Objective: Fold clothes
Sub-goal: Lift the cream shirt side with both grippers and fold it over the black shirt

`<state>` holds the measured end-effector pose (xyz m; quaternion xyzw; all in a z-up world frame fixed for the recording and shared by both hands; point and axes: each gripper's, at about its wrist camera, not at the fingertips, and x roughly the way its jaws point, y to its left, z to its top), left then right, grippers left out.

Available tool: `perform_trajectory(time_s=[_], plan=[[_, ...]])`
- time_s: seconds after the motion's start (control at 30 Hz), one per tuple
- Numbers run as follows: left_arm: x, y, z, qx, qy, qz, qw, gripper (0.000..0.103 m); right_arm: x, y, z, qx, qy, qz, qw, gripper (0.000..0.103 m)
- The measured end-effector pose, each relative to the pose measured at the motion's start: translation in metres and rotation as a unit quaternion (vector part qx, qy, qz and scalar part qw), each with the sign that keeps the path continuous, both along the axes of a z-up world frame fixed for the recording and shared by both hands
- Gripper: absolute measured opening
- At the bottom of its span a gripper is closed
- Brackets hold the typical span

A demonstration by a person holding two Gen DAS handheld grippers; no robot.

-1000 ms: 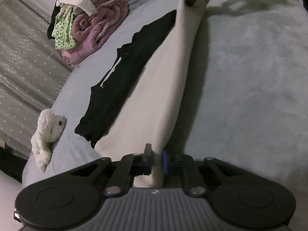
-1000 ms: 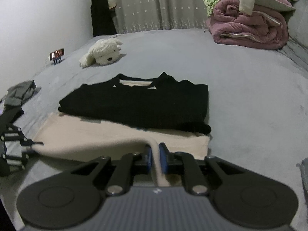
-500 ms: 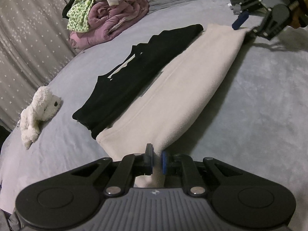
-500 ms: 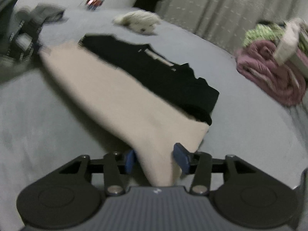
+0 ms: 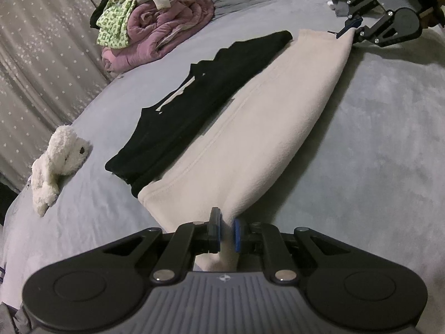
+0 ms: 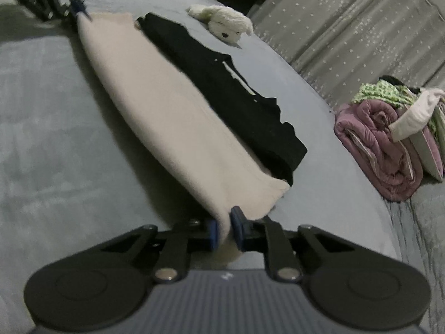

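Cream fabric, folded into a long narrow band, is stretched across the grey bed and is gripped at both ends. In the left wrist view, the left hand-held gripper is seen closed down on the near corner of the cloth, which is pinched between the blue pads. At the far end of the band, the right hand-held gripper is seen clamped on the other corner. In the right wrist view, that same right hand-held gripper is shown nearly shut, with a thin bunch of the cream cloth squeezed between its pads, and the left hand-held gripper is found at the far corner. The middle of the band lies on the bed, while both gripped ends are lifted slightly off it. A folded black garment lies just beside the cream band, along its long edge and partly over it. A white plush toy lies further off on the bed. A pile of pink bedding and clothes is heaped near the curtain.
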<state>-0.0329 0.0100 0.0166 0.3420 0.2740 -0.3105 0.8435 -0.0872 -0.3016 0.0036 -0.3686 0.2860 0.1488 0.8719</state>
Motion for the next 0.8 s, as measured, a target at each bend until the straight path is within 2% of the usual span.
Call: perform_trajectory(time_s=[0.27, 0.43, 0.7, 0.8], plan=[[-0.001, 0.003, 0.028, -0.031, -0.043, 0.032, 0.9981, 0.011, 0.004, -0.007, 0.03, 0.057, -0.049, -0.035, 0.997, 0.009], [0.004, -0.002, 0.037, -0.022, -0.059, 0.044, 0.997, 0.011, 0.012, -0.005, 0.042, 0.064, -0.065, -0.053, 0.994, 0.009], [0.024, -0.004, 0.059, -0.039, -0.067, 0.078, 0.994, 0.011, 0.027, -0.003, 0.055, 0.07, -0.085, -0.079, 0.991, 0.009], [0.035, -0.007, 0.066, -0.041, -0.07, 0.091, 0.9925, 0.011, 0.038, -0.005, 0.061, 0.088, -0.088, -0.095, 0.988, 0.009]])
